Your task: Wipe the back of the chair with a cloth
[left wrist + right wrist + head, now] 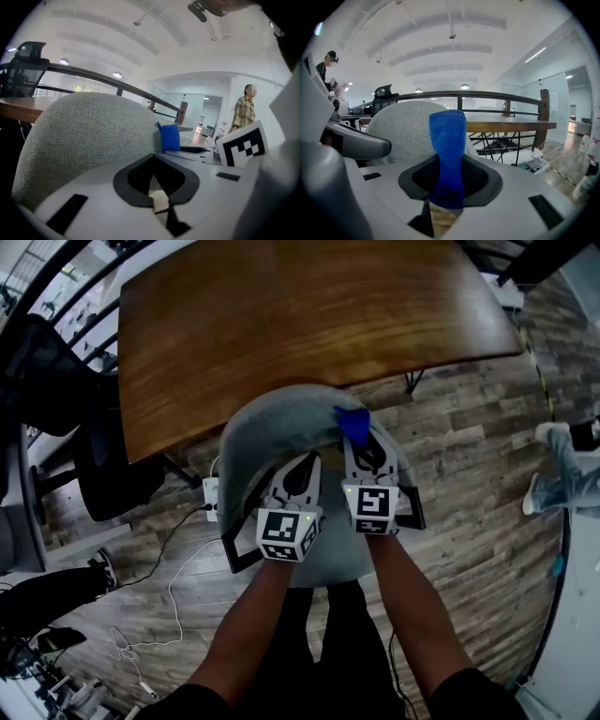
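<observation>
A broad brown wooden table point(309, 324) with rounded corners stands on a floor of grey-brown wood planks point(469, 446). To the table's left is a black mesh office chair point(56, 371). A white power strip point(212, 498) lies on the floor just beside the table's edge, with a thin white cable point(173, 587) looping near it. Overhead is a white arched ceiling point(450, 42) with round lamps point(464, 86) lit. A dark handrail point(497, 95) crosses behind the table. A person in a checked shirt point(244, 110) stands well apart.
</observation>
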Available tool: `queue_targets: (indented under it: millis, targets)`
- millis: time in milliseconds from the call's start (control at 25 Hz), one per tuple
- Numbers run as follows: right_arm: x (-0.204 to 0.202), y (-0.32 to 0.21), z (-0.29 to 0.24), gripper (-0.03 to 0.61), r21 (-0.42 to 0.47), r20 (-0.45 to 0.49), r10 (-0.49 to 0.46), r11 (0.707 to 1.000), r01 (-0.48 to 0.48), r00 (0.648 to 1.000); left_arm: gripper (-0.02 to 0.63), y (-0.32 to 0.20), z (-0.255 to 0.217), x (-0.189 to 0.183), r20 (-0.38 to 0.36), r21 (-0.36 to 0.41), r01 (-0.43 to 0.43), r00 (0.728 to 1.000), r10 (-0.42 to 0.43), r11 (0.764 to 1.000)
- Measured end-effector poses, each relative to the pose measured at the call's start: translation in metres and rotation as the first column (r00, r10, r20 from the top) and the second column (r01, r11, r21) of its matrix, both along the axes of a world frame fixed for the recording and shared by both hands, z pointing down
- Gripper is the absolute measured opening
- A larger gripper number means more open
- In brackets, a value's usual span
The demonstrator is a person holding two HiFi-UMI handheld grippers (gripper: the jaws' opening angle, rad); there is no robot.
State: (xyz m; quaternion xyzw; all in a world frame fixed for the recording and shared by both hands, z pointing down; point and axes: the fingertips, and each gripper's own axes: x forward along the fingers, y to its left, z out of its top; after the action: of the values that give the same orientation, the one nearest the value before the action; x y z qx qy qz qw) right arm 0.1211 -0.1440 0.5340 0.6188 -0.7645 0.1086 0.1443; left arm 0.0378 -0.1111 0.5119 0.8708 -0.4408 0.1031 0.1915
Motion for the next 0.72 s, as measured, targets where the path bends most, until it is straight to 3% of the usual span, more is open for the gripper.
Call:
queue_targets:
  millis: [160, 280, 480, 720]
  targets:
    - [0.009, 0.006, 0.004, 0.133, -0.027, -0.002, 0.047, 0.999, -0.047, 0.999, 0.003, 0.002, 0.004, -0.015, 0.011, -0.007, 0.020, 1.000, -0.020, 1.000]
    - [-0.005, 0.016, 0.007, 0.133, -0.037, -0.009, 0.030, 0.999, -0.030, 1.000, 0.002, 0.005, 0.009, -0.029, 0.036, -0.020, 0.037, 0.999, -0.036, 0.999]
    - [-0.068, 0.031, 0.019, 0.134, -0.059, 0.019, -0.091, 0.994, 0.092, 0.996, 0.003, 0.012, 0.016, -0.068, 0.037, -0.030, 0.106, 0.994, -0.105, 0.994]
    - [-0.150, 0.048, 0.034, 0.135, -0.085, 0.052, -0.259, 0.961, 0.263, 0.964, 0.003, 0.029, 0.033, -0.126, 0.042, -0.048, 0.201, 0.979, -0.199, 0.979]
